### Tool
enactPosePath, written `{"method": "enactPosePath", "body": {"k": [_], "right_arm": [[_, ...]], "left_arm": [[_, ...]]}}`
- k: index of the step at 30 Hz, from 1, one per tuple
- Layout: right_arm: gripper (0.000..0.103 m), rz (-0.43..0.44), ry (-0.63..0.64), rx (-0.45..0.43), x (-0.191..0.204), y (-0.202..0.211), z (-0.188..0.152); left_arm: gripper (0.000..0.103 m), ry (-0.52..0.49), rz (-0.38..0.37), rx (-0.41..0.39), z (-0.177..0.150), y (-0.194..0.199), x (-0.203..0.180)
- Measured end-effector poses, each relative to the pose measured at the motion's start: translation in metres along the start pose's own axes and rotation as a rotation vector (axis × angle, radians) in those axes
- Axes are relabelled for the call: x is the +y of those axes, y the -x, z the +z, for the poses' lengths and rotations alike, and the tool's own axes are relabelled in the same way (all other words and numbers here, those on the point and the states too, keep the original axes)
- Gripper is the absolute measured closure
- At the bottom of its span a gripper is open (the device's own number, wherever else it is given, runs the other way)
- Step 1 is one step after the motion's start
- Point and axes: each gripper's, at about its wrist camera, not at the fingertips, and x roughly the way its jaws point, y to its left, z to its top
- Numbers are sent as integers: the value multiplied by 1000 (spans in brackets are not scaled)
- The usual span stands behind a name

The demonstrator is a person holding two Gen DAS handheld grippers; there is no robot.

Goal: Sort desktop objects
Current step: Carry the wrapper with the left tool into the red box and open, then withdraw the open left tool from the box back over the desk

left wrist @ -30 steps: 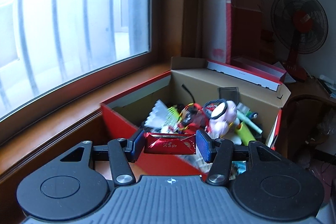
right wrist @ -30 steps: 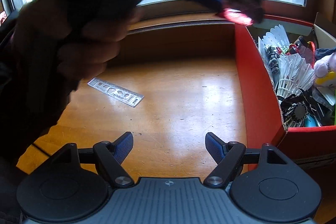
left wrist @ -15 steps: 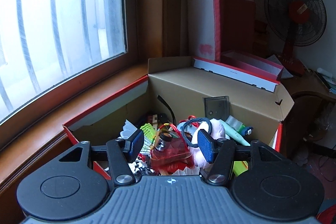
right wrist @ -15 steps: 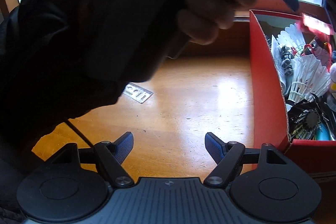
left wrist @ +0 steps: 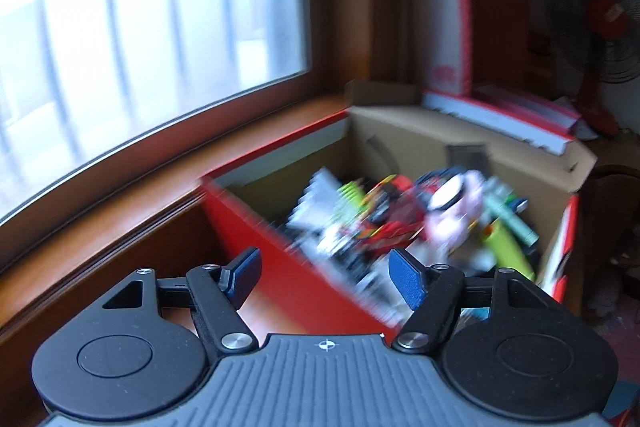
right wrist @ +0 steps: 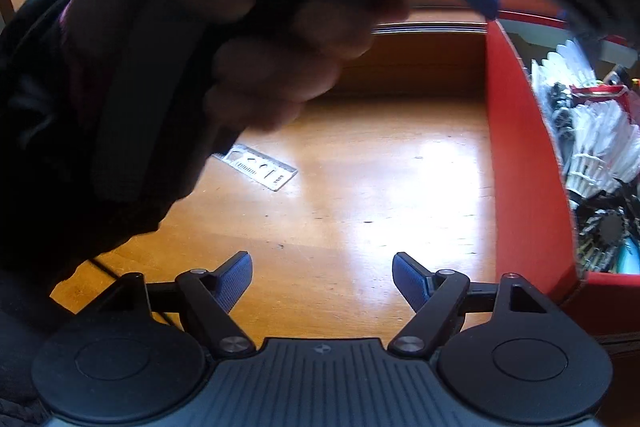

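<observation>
A hand (right wrist: pixel 248 39) hides most of the ruler (right wrist: pixel 262 171), seemingly.

Ruler (right wrist: pixel 262 169) on desk (right wrist: pixel 380 187), left of box (right wrist: pixel 524 163) full of shuttlecocks (right wrist: pixel 596 135).

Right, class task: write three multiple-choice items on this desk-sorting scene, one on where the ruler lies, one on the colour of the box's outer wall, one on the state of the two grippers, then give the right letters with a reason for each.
1. Where is the ruler?
A. in the box
B. flat on the wooden desk
C. between the right gripper's pads

2. What colour is the outer wall of the box?
A. red
B. green
C. white

3. How do the left gripper and the right gripper stand?
A. both shut
B. both open and empty
C. left shut on a packet

Key: 1 B, it lies on bare wood, left of the box; 2 A, both views show red; 3 B, the pads stand apart with nothing between.
</observation>
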Motion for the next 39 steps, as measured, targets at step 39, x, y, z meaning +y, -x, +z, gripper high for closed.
{"method": "enactPosePath", "body": {"k": [39], "right_arm": [[24, 99, 229, 54, 89, -129, 81]], "left_arm": [[28, 519, 583, 168, -212, 156, 245]]}}
